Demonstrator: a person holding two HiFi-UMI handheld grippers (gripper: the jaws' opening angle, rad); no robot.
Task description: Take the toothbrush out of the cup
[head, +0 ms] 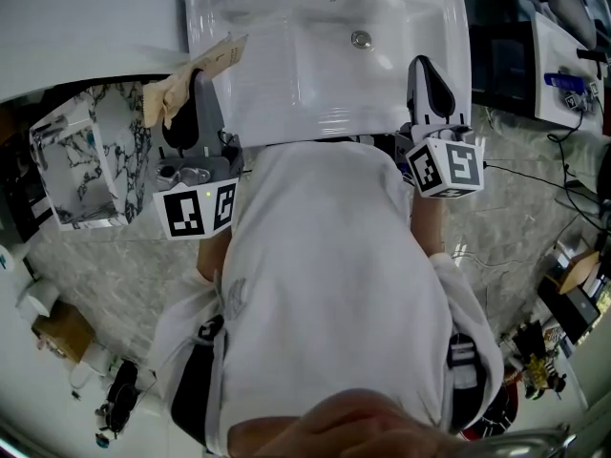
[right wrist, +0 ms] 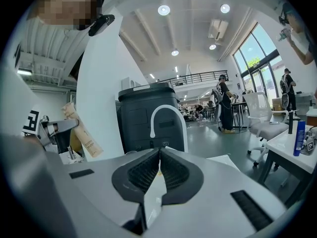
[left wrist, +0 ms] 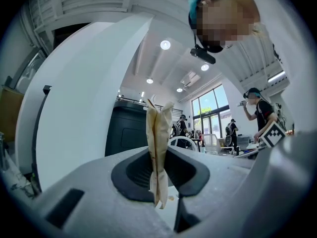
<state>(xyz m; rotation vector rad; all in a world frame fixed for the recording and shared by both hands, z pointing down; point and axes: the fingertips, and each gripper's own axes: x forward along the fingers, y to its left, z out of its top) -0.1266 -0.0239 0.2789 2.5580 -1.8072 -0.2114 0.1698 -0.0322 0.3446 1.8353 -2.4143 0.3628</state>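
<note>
Left gripper view is being filled at its centre by the toothbrush (left wrist: 157, 133), which is being pinched between the jaws of the left gripper (left wrist: 159, 171) with its long axis running from 6 o'clock to 12 o'clock, most of its length standing clear above the pads. A tan paper sleeve (right wrist: 83, 133) is being worn by it, so the brush itself is being hidden, and which end carries the bristles cannot be told. From the head view it is being held over the left rim of the sink (head: 286, 74), slanting from the jaws toward roughly 1 o'clock. No cup is being shown in any view, so the toothbrush is being judged as already free of it, though where the cup stands cannot be told. The right gripper (right wrist: 159, 166) is being kept with its jaws pressed together on nothing, at about 3 o'clock from the toothbrush and well apart from it; the left hand is therefore the one being counted on for whatever comes next. The middle and lower head view is being blocked by the person's white shirt (head: 325, 284), and no surface below the sink can be made out.
</note>
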